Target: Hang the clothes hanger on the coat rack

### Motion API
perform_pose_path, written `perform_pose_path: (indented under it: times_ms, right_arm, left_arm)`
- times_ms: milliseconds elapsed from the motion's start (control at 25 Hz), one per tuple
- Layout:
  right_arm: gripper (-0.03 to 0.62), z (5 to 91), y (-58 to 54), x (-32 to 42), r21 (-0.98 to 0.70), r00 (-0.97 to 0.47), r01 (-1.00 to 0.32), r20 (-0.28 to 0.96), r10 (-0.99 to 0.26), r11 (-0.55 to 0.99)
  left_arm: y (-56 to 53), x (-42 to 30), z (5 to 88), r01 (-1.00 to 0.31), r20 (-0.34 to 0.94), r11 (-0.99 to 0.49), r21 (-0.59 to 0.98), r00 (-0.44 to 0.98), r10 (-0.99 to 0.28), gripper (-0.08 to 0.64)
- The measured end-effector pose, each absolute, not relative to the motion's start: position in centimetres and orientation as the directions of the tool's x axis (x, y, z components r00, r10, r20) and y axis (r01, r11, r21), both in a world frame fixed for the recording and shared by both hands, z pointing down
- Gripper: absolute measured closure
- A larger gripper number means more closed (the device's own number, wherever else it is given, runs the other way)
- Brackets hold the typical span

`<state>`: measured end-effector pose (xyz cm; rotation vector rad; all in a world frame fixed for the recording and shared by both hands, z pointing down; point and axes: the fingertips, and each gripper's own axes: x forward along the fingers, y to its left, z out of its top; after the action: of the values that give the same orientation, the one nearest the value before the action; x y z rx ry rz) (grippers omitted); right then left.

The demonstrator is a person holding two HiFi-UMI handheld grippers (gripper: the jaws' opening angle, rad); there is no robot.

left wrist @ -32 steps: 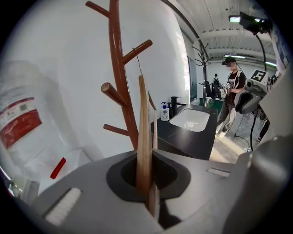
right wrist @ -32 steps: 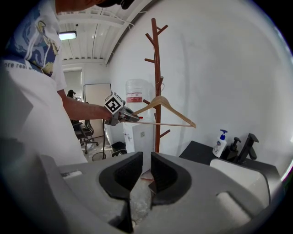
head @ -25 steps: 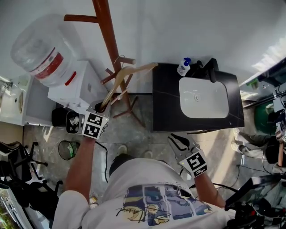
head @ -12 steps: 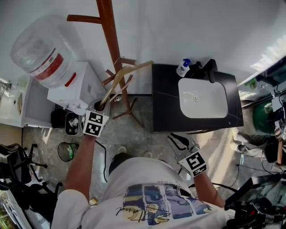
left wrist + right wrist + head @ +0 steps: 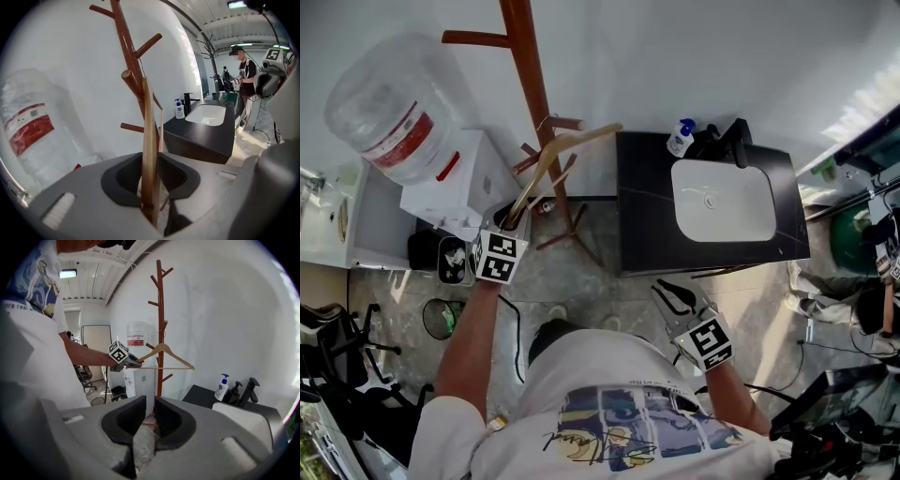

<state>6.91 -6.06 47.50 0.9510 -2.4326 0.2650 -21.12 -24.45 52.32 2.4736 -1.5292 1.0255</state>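
The light wooden clothes hanger [image 5: 151, 354] is already at the tall red-brown wooden coat rack [image 5: 160, 301], level with a short side peg. Its metal hook seems to lie over that peg, but it is too thin in every view to be certain. The left gripper [image 5: 512, 223] has just been opening its jaws. The hanger's end stands between them and the pads do not press on it. I judge the hanging almost done; only drawing this gripper away remains. The right gripper [image 5: 673, 298] waits low beside the black basin cabinet [image 5: 642, 216], jaws together and empty. The rack's top is cut off in the head view.
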Motion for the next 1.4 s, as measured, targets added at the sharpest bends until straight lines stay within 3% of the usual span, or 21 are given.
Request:
perform_pose_path:
  times_ms: [840, 1160, 1320, 1400]
  right_arm:
    - [0.534, 49.6, -2.0, 7.9, -0.063, -0.691, -0.638, 0.486, -0.535, 0.768]
    - [0.545, 46.5, -1.7, 5.5, -0.017, -0.717, -0.620, 0.417, -0.558, 0.785]
    - [0.569, 44.2, -1.4, 4.1, 0.001, -0.738, -0.602, 0.381, -0.557, 0.798]
    - [0.585, 43.3, -1.3, 3.5, 0.006, -0.745, -0.599, 0.364, -0.560, 0.801]
  left_arm:
    - [-12.7, -24.3, 49.4, -0.869, 0.543, -0.383, -0.312, 0.167, -0.823, 0.411]
    - [-4.8, -19.1, 45.3, -0.889, 0.460, -0.454, -0.049, 0.384, -0.801, 0.479]
    - [-1.2, -13.3, 43.8, -0.800, 0.419, -0.595, 0.082, 0.569, -0.707, 0.557]
    - [0.7, -10.2, 43.5, -0.721, 0.410, -0.682, 0.124, 0.663, -0.626, 0.557]
